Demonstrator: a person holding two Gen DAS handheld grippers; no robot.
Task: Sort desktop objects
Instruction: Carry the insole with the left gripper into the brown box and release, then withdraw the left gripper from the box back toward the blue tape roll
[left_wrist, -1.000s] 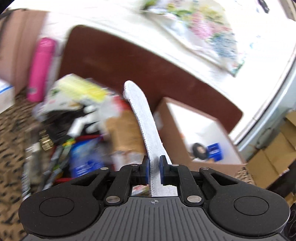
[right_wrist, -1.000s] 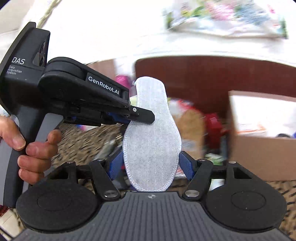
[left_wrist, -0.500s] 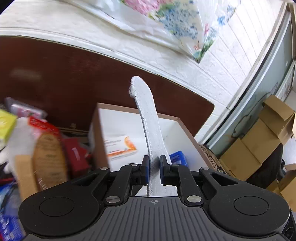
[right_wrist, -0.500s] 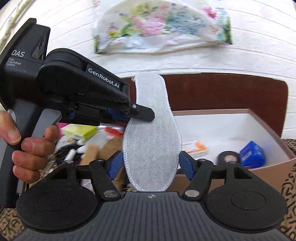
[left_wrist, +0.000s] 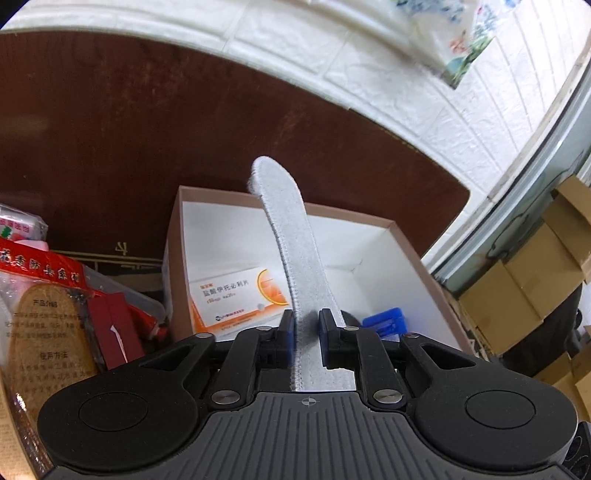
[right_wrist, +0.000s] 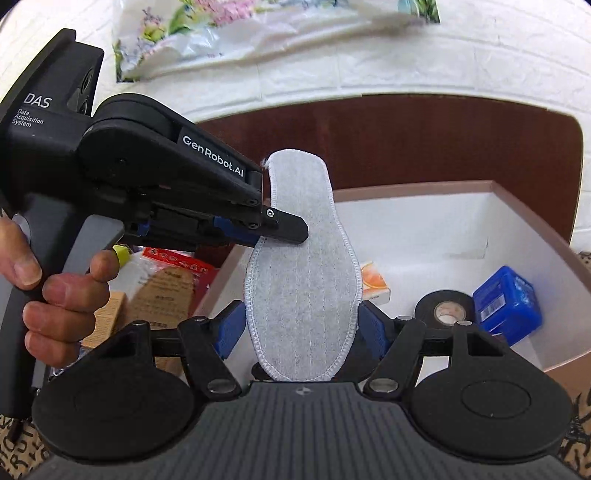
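Observation:
A grey felt insole (right_wrist: 301, 280) stands upright over a brown cardboard box (right_wrist: 535, 225) with a white inside. My left gripper (left_wrist: 306, 326) is shut on the insole (left_wrist: 291, 251), seen edge-on in the left wrist view. In the right wrist view the left gripper (right_wrist: 284, 229) clamps the insole's left side. My right gripper (right_wrist: 301, 328) holds the insole's heel between its blue pads across its width. The box (left_wrist: 373, 251) holds an orange-and-white medicine carton (left_wrist: 236, 295), a blue packet (right_wrist: 508, 304) and a black tape roll (right_wrist: 445, 308).
A pile of loose items lies left of the box: a red-labelled packet with a cork insole (left_wrist: 51, 328) and a red box (left_wrist: 114, 332). A dark brown board (left_wrist: 184, 147) stands behind, then a white wall. Cardboard boxes (left_wrist: 532, 288) are stacked at the right.
Both grippers have carried the insole to the right, from over the pile of loose items to over the open box. Both grips on the insole look unchanged.

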